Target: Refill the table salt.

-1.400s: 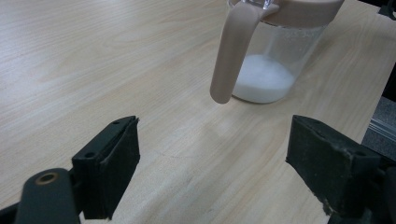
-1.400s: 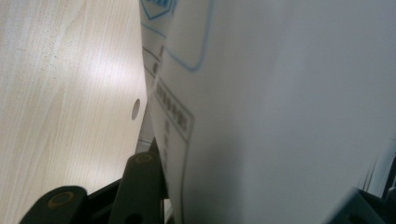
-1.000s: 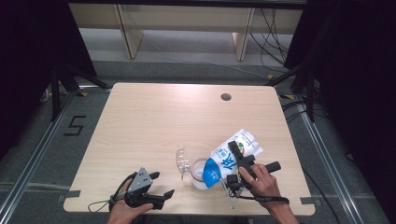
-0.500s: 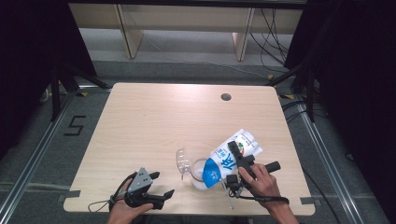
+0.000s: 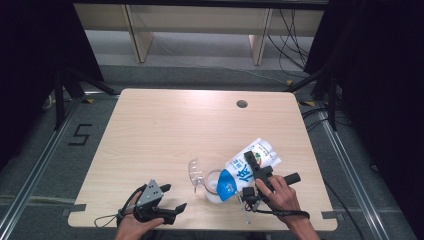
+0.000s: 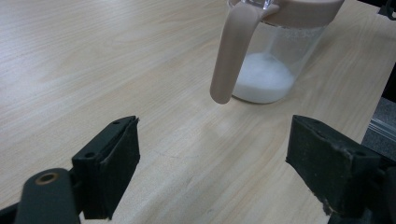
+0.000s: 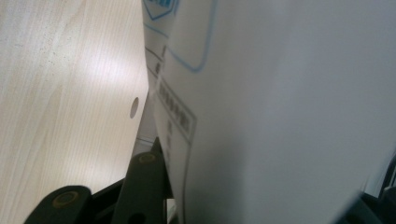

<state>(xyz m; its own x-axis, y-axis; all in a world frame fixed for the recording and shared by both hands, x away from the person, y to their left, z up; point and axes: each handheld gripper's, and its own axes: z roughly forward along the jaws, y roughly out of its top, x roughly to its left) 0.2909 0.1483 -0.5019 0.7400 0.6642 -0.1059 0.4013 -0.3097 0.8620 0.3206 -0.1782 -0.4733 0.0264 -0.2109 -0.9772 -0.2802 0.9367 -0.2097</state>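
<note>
left of the jug (image 5: 212,185), the left gripper (image 5: 167,202) rests on the table (image 5: 165,125) with jaws released and empty; better it braced the jug's handle (image 6: 231,56). the jug, holding a little white powder, stands near the front edge. right of the jug, the right gripper (image 5: 251,165) is clenched on the bag (image 5: 245,170), tilted mouth-down over the rim; tip slowly. compared with a second ago, nothing has visibly shifted.

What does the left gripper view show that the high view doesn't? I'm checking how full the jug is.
Left gripper view: white powder heaped in the bottom of the clear plastic jug and its beige handle. High view: the white-and-blue bag tipped over the jug, clamped in the right gripper. Both: the jug, the left gripper with jaws apart, and the wooden table.
</note>
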